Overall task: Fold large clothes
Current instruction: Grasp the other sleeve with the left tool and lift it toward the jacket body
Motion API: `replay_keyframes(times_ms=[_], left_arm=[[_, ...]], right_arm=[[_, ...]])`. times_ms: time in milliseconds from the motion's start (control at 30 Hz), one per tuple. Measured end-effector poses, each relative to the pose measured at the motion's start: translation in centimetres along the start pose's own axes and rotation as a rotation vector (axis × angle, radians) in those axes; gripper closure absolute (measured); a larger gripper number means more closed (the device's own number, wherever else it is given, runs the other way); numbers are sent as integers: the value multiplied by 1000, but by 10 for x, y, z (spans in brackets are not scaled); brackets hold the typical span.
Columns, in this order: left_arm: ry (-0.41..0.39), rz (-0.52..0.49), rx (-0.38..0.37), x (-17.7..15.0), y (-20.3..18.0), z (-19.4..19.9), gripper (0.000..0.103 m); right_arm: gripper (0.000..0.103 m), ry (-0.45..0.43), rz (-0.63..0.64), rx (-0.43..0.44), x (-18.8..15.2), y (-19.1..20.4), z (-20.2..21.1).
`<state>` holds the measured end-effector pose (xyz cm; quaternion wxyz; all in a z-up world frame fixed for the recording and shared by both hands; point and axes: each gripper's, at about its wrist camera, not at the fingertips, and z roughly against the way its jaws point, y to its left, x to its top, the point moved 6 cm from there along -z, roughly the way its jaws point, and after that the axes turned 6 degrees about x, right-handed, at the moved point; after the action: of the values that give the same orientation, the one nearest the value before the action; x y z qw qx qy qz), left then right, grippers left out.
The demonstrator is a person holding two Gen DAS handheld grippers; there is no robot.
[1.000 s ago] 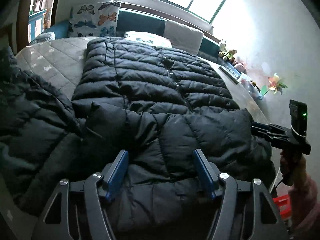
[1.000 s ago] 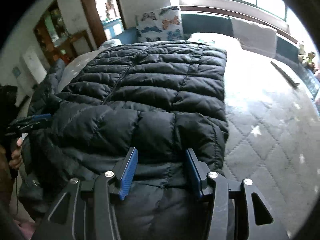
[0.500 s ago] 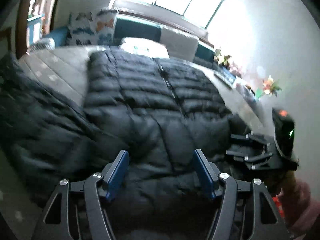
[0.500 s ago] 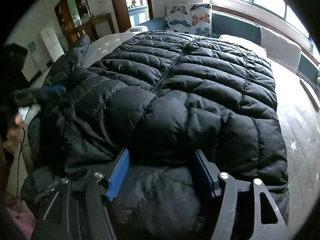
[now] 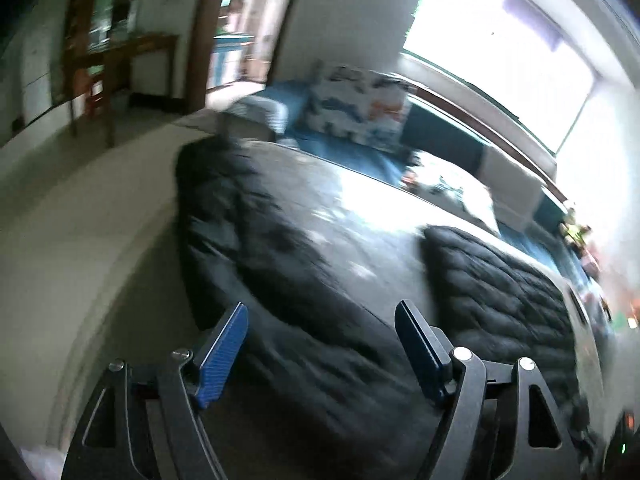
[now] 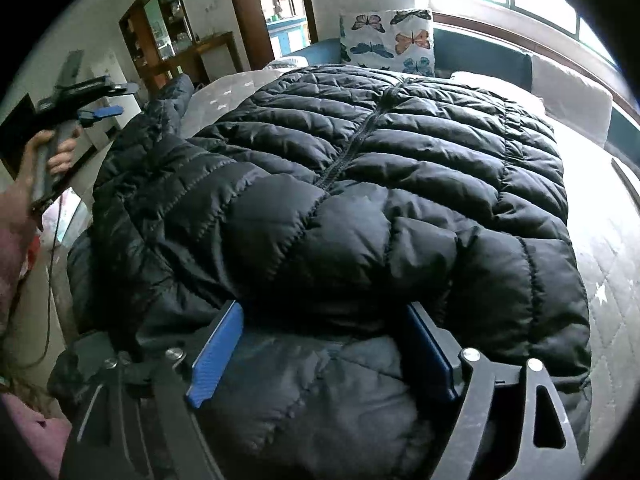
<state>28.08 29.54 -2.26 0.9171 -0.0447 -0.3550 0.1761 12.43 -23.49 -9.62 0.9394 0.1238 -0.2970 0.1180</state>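
A large black quilted puffer jacket (image 6: 360,184) lies spread on the bed, zip up the middle, its near end bunched in a fold. My right gripper (image 6: 324,344) is open just above that near fold, jaws wide apart, holding nothing. My left gripper (image 5: 322,332) is open and empty; in the right wrist view it (image 6: 108,100) is held up in the air off the bed's left side, apart from the jacket. The left wrist view is blurred and shows the jacket's left sleeve (image 5: 260,240) and body (image 5: 500,292) on the mattress.
A butterfly pillow (image 6: 388,40) and grey cushions (image 6: 568,92) line the bed's far end under a window. A wooden cabinet (image 6: 168,44) and doorway stand at the back left. Bare quilted mattress (image 6: 612,264) shows to the right of the jacket.
My left gripper has lifted off the jacket and swung up and left, off the bed's side. My right gripper stays open over the near fold, shifted slightly.
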Motion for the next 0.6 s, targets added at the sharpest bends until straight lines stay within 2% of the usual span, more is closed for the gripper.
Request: replay_keyframes(times_ms=[100,333,500,600], left_arm=[[5,56,63,23,32,-30,22],[10,151,99,73,90,-89,21],[44,191,145,97,119,-131,19],[97,200,187,106,134,-162,18]], right_arm=[[12,-7,1,4,0,0,0],[11,-13,2,12,-1,0,-1],[7,-23,-2,24,-1,0,-2],[5,-24,1,33,-1,1,-3]])
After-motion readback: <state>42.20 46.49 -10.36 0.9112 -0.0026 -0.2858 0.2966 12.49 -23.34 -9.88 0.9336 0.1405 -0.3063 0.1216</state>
